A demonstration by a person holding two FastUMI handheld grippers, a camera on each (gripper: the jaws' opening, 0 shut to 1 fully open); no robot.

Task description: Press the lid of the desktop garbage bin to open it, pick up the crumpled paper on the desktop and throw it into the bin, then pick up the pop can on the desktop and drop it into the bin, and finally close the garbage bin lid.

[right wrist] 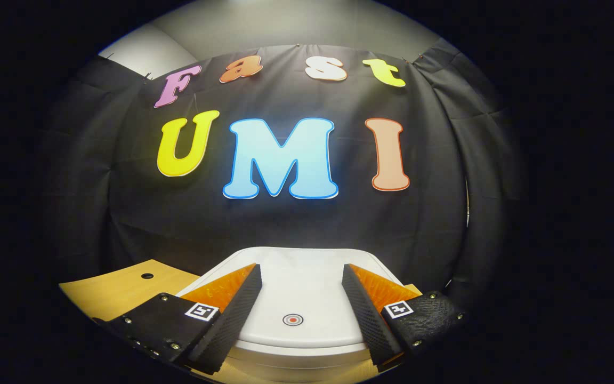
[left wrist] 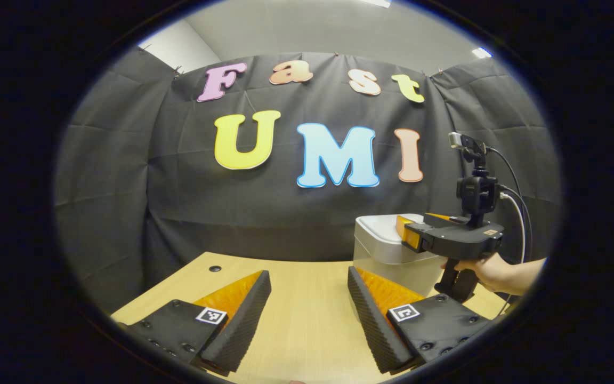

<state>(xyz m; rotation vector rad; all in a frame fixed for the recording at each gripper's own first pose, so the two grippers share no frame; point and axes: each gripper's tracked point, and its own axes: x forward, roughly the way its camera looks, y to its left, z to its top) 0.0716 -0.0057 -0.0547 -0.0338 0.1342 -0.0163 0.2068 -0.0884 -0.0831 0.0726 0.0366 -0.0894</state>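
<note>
In the left gripper view, the left gripper hangs low over the pale wooden worktop with its fingers spread wide and nothing between them. A small dark round hole sits in the worktop near the far left edge. Off to the right stands the white desktop garbage bin, its lid down. The right gripper, held in a person's hand, is poised above the bin's top, its fingers pointing over the lid; a cable trails from the camera mount on its back.

In the right gripper view, the right gripper looks down across the bin's closed lid, which lies just under and between its spread fingers. They grip nothing, and whether the tips touch the lid cannot be told. A small red-ringed round mark on the lid sits midway between the fingers, near the front edge. The worktop shows to the left of the bin, with the same dark hole in it.
</note>
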